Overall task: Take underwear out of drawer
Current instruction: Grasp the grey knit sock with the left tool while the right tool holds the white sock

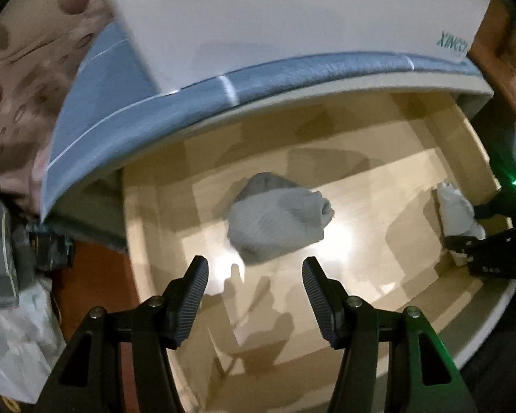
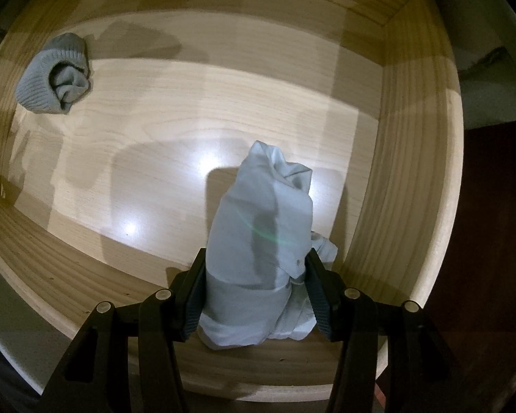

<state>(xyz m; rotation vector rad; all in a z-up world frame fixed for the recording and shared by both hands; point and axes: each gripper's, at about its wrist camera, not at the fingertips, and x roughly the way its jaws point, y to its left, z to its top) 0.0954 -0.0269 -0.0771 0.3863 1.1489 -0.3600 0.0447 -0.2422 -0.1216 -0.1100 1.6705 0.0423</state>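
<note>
The left gripper (image 1: 254,275) hangs with its fingers spread and nothing between them, over the wooden drawer (image 1: 361,130) and just short of a grey rolled sock bundle (image 1: 278,223) on the drawer floor. Further right, the right gripper (image 2: 254,268) is clamped on the pale rolled underwear (image 2: 261,241) — near the drawer's front right corner.

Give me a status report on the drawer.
Right gripper shut on white underwear, low inside the drawer. Left gripper open, above grey roll. Nothing in the way.
</note>
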